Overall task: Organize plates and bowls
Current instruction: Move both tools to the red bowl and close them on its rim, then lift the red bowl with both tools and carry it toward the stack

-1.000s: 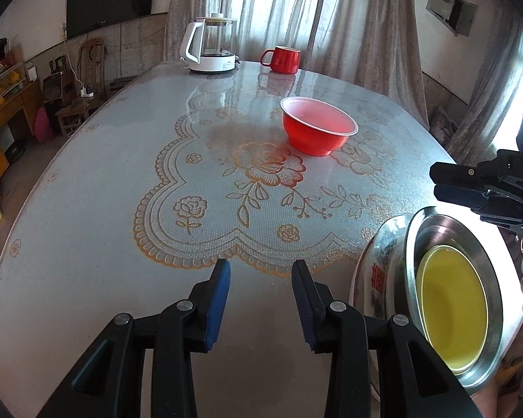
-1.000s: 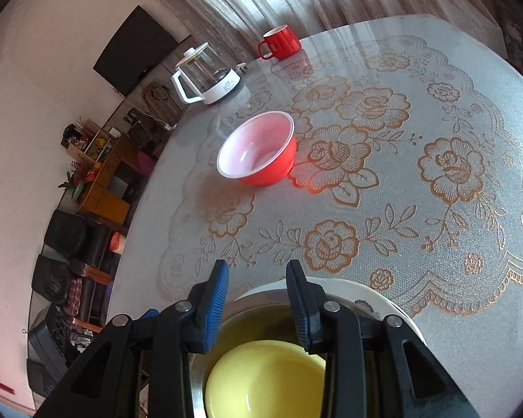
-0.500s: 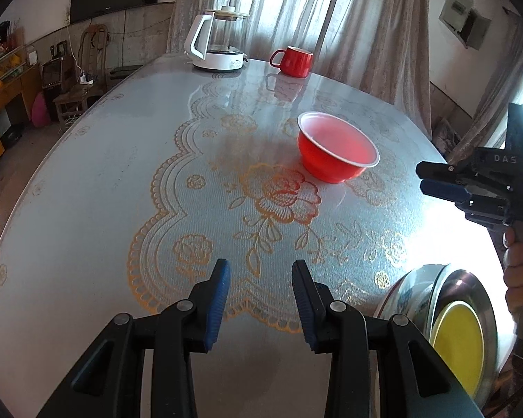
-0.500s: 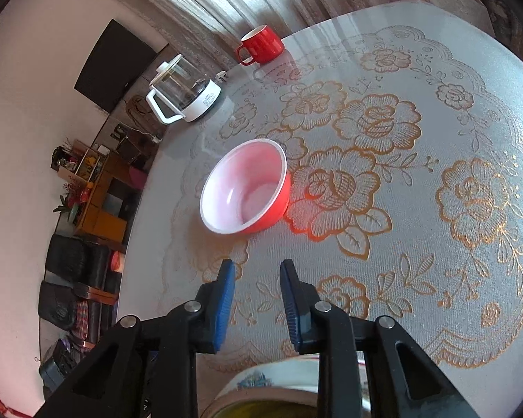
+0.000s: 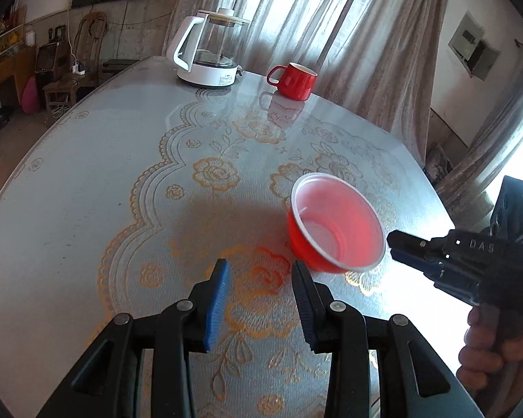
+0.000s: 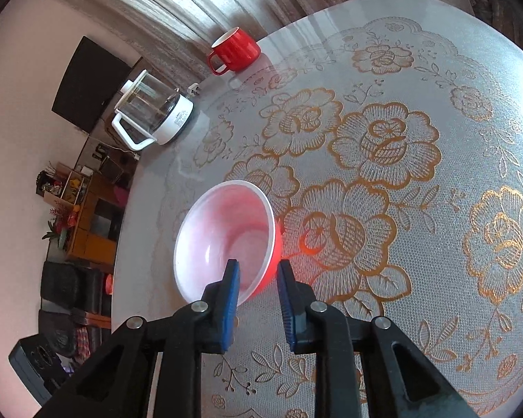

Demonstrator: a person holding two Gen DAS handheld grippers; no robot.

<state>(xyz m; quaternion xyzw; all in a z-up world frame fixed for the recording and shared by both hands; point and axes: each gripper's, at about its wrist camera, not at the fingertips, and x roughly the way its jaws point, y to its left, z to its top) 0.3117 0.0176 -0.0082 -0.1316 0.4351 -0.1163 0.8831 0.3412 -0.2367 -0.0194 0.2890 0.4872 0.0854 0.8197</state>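
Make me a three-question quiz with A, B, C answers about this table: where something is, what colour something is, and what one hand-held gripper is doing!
1. Where does the mug stand?
A. beside the kettle
B. inside the bowl
C. on the floor

2. What colour is the outside of the bowl?
A. blue
B. red
C. green

3. What is between the fingers of the left hand-held gripper?
A. the bowl
B. the mug
C. nothing

Answers:
1 A: mug and kettle stand together at the table's far end.
2 B: its outer wall is red, its rim white.
3 C: only the flowered tablecloth shows in the gap.
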